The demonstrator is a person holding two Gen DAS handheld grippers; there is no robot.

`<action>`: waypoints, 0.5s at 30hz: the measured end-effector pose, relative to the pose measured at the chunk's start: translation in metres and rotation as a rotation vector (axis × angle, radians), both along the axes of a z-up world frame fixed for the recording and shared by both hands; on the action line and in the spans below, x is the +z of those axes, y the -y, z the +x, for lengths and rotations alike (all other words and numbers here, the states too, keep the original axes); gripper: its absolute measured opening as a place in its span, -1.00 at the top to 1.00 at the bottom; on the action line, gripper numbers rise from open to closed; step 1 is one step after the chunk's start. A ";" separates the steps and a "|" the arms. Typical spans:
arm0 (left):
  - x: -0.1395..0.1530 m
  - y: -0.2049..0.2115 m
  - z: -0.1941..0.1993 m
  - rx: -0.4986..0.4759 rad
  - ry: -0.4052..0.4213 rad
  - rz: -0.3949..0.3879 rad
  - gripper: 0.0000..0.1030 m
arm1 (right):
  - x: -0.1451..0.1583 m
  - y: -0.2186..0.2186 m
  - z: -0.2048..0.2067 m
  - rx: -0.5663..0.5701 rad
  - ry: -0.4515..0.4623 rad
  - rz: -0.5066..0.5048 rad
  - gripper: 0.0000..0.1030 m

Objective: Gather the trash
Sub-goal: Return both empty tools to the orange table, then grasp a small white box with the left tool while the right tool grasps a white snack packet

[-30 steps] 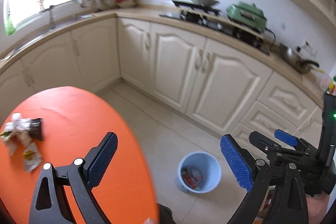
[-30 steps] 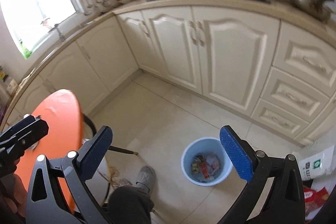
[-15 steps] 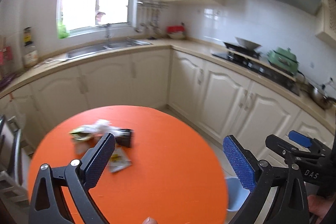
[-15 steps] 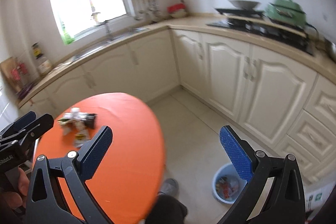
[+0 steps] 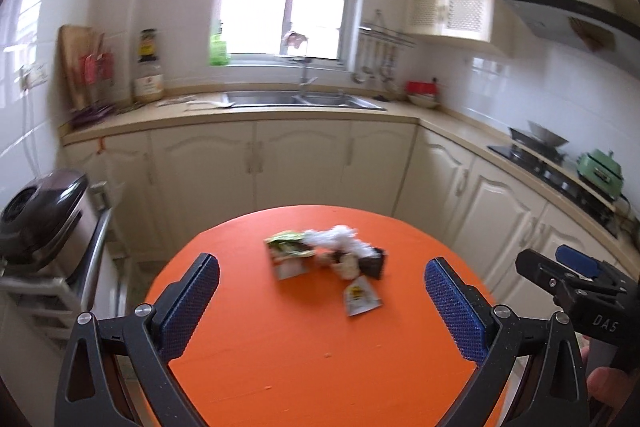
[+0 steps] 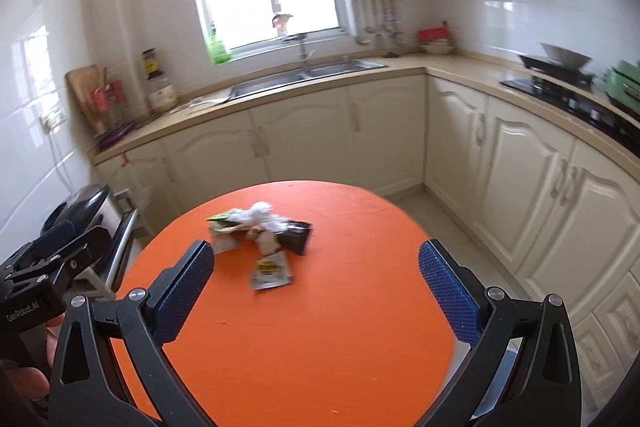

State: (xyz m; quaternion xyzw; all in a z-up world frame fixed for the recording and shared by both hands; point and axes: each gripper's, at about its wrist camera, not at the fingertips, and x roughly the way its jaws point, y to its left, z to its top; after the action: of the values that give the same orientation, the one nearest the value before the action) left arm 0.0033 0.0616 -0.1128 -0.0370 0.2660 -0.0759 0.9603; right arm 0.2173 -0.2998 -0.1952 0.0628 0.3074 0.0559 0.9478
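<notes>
Ahead of both pairs of fingers, well apart from the tips, a small heap of trash (image 5: 326, 253) lies on the orange table (image 5: 312, 355). The left gripper (image 5: 322, 303) has its fingers spread wide and empty; the right gripper (image 6: 316, 291) is the same. The heap looks light and limp: a crumpled white plastic wad (image 5: 334, 237), a green packet (image 5: 286, 245), a dark wrapper (image 5: 374, 263), and a flat sachet (image 5: 360, 301) lying nearest the fingers. Blur hides the finer detail, so the count may be off. The wad should crush easily and offers bulk to pinch. The sachet lies flat and probably slips; take it by a raised edge.
</notes>
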 end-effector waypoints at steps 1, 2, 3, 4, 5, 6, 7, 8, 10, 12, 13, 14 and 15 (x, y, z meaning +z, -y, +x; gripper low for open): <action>0.000 0.000 0.001 0.012 -0.004 0.000 -0.96 | -0.004 -0.007 0.004 0.012 -0.008 -0.011 -1.00; -0.001 -0.005 -0.002 0.025 -0.006 0.002 -0.96 | -0.008 -0.013 0.009 0.023 -0.018 -0.019 -1.00; -0.002 -0.010 -0.003 0.037 -0.010 0.001 -0.96 | -0.012 -0.019 0.013 0.037 -0.028 -0.023 -1.00; -0.002 -0.015 -0.001 0.046 -0.016 -0.003 -0.96 | -0.016 -0.025 0.017 0.052 -0.039 -0.026 -1.00; -0.003 -0.018 -0.002 0.053 -0.020 -0.008 -0.96 | -0.021 -0.031 0.021 0.064 -0.049 -0.031 -1.00; -0.004 -0.021 -0.004 0.062 -0.023 -0.011 -0.96 | -0.026 -0.034 0.026 0.072 -0.060 -0.038 -1.00; -0.005 -0.021 0.002 0.071 -0.026 -0.013 -0.96 | -0.032 -0.039 0.030 0.080 -0.072 -0.045 -1.00; -0.007 -0.023 0.001 0.079 -0.030 -0.014 -0.96 | -0.038 -0.043 0.036 0.090 -0.084 -0.050 -1.00; -0.009 -0.021 0.014 0.087 -0.046 -0.016 -0.95 | -0.050 -0.052 0.047 0.104 -0.112 -0.056 -1.00; -0.012 -0.019 0.027 0.094 -0.058 -0.015 -0.95 | -0.064 -0.058 0.058 0.116 -0.141 -0.063 -1.00; -0.013 -0.017 0.036 0.097 -0.065 -0.012 -0.95 | -0.071 -0.060 0.064 0.120 -0.154 -0.064 -1.00; -0.014 -0.015 0.046 0.098 -0.072 -0.008 -0.95 | -0.078 -0.063 0.070 0.124 -0.167 -0.068 -1.00; -0.016 -0.013 0.054 0.100 -0.082 -0.004 -0.96 | -0.085 -0.066 0.075 0.129 -0.179 -0.072 -1.00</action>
State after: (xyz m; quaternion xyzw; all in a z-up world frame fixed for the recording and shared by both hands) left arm 0.0571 0.0746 -0.1292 -0.0551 0.3026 -0.0266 0.9511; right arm 0.2924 -0.2342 -0.2800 0.0136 0.3962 0.0998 0.9126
